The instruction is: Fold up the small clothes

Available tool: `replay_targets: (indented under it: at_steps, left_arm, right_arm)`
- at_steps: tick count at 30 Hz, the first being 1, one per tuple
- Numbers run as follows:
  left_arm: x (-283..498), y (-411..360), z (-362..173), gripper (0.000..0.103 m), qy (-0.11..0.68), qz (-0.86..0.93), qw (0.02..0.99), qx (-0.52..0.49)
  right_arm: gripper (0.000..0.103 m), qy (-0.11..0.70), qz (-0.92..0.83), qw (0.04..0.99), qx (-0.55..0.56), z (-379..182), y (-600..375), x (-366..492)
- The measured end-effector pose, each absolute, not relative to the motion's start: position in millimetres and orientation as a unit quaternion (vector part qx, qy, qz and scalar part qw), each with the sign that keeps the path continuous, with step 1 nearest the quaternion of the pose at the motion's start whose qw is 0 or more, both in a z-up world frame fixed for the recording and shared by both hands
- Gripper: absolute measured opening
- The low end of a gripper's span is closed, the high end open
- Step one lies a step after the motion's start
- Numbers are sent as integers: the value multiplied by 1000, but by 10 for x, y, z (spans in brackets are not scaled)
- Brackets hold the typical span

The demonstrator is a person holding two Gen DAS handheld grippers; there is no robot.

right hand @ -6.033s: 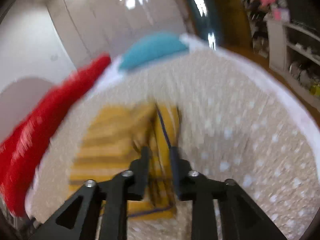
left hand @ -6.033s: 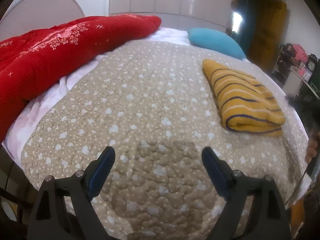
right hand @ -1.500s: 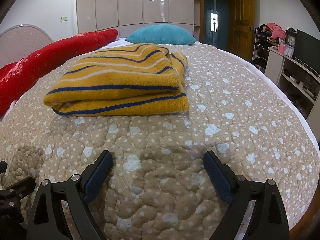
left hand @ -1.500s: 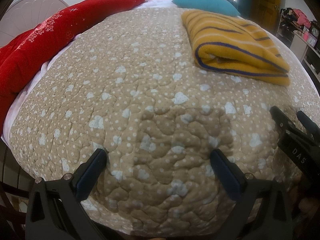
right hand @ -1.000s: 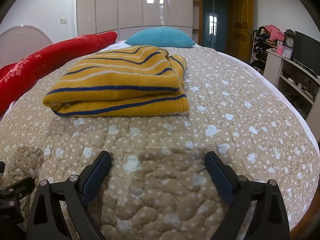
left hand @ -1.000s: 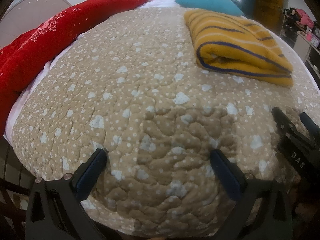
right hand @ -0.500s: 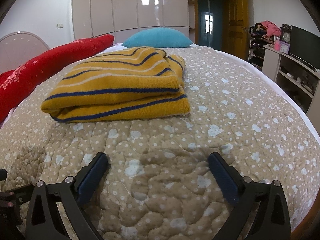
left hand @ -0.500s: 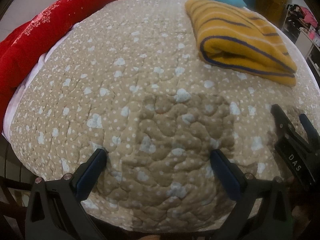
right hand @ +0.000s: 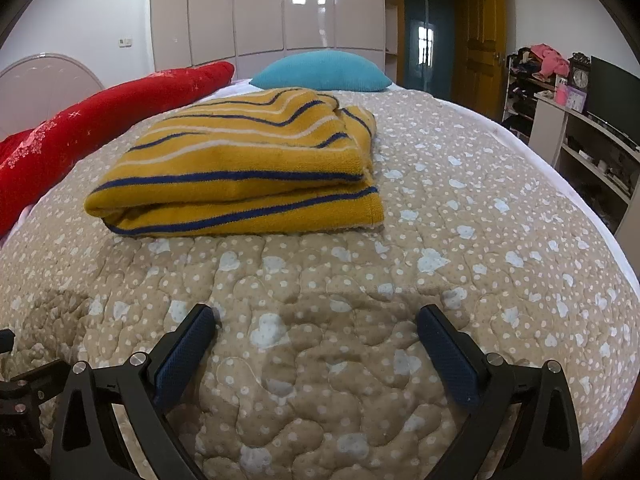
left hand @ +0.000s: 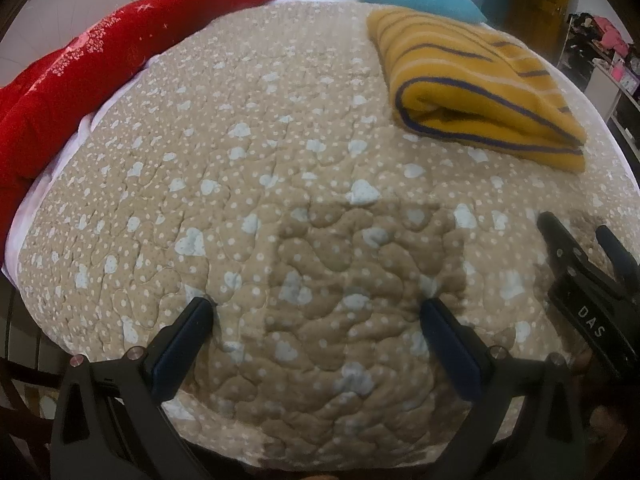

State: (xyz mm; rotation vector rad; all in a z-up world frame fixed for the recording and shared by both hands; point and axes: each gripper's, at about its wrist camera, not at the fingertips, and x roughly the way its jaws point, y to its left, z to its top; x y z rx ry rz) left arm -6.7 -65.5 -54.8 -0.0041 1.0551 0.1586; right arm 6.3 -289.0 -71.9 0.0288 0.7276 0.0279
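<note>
A yellow garment with blue and white stripes (right hand: 248, 172) lies folded in a thick rectangle on the tan quilted bed cover (right hand: 460, 240). In the left wrist view the garment (left hand: 476, 92) sits at the upper right. My left gripper (left hand: 318, 324) is open and empty, low over the near edge of the bed. My right gripper (right hand: 316, 332) is open and empty, just in front of the folded garment and apart from it. The right gripper also shows at the right edge of the left wrist view (left hand: 580, 252).
A red quilt (left hand: 100, 64) lies along the left side of the bed. A teal pillow (right hand: 320, 70) rests at the head. White wardrobes (right hand: 280, 8) stand behind. Shelves with clutter (right hand: 580, 120) and a wooden door (right hand: 480, 44) are to the right.
Six seconds ago the right gripper was shut on the yellow garment; now it is open and drawn back from it. Over the last second both grippers barely shifted.
</note>
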Motion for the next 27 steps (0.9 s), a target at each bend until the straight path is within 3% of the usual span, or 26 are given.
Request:
replay_targets:
  at_steps: [27]
  left_arm:
    - [-242,-713,-528,103,485,74,871,-12]
  right_arm:
    - [102,367,13,930,2,-725,-2832,-5]
